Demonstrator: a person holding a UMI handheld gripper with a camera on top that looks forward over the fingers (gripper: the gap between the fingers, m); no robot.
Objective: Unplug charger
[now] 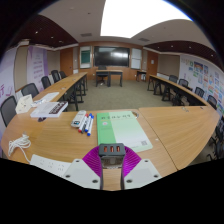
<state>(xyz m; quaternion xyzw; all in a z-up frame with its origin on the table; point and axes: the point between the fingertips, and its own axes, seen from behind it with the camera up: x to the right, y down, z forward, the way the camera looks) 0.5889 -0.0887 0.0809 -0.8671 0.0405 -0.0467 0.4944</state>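
A small dark charger block (111, 150) with orange-lit ports on its top face sits between my gripper's (111, 158) magenta pads (94, 160). Both pads press against its sides, so the gripper is shut on it. It hangs just above the wooden table (175, 130), near the table's front edge. No cable or socket shows at the charger; its underside is hidden by the fingers.
A green-and-white sheet (122, 128) lies just beyond the fingers. Markers and small boxes (84, 122) lie left of it, a white cable (18, 143) and papers farther left. Rows of desks with chairs (62, 88) line both sides of the room.
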